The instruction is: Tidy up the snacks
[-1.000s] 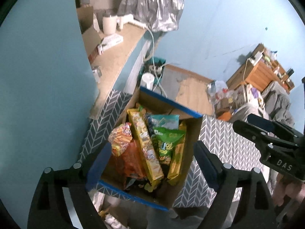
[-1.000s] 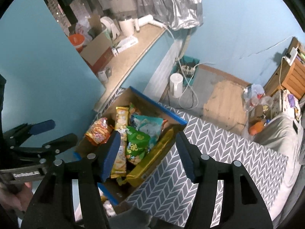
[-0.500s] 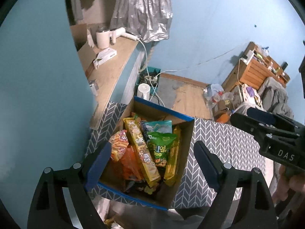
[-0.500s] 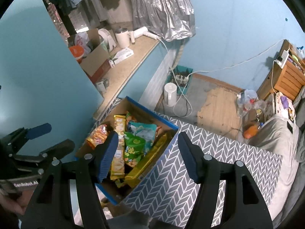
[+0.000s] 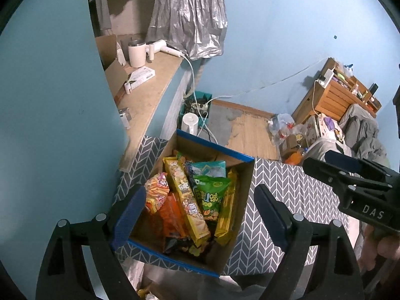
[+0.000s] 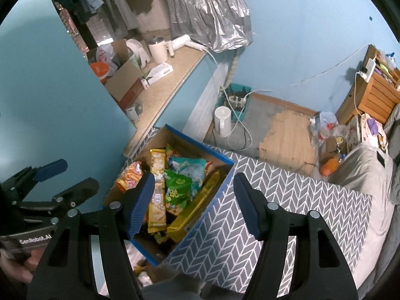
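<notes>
Below, herringbone-patterned surface (image 5: 295,187) under snack box (image 5: 246,172); seemingly patchy wooden floor (image 5: 252,132).

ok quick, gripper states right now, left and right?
Left gripper: open, holding nothing, above the snack box.
Right gripper: open, holding nothing, above the box's right edge.

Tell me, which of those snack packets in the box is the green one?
The green packet in the middle of the cardboard box, between the long yellow packet and the gold one. The others are yellow, orange or teal.
</notes>
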{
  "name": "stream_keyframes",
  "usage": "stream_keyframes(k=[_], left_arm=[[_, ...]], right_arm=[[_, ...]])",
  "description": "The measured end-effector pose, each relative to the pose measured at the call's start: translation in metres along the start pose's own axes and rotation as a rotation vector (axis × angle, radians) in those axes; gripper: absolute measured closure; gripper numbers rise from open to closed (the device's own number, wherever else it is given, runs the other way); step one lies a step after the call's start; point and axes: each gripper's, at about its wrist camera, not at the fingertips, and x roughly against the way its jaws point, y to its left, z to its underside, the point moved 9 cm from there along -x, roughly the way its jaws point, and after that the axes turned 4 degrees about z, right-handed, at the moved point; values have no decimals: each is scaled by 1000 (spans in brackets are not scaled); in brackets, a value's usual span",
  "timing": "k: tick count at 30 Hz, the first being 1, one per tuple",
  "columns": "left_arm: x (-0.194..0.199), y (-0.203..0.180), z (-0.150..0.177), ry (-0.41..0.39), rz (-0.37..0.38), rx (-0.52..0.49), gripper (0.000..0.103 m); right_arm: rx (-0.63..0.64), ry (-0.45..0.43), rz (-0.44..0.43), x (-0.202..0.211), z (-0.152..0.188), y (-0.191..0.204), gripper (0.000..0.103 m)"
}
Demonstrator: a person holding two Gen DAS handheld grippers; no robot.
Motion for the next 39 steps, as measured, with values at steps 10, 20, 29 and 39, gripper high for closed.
stream_keyframes(k=[10,20,29,39], left_arm=[[4,4,3,10,-3,4,14],[3,5,8,25,-5,-3,14],[5,5,7,24,-5,-3,14],[6,3,7,22,0,1,14]], right_arm=[[-6,-8,0,2,2,1,37],[-12,-3,-5,5,3,6,37],[-10,-6,1,8,4,9,37],[-14,-2,-1,8,7,9,37]])
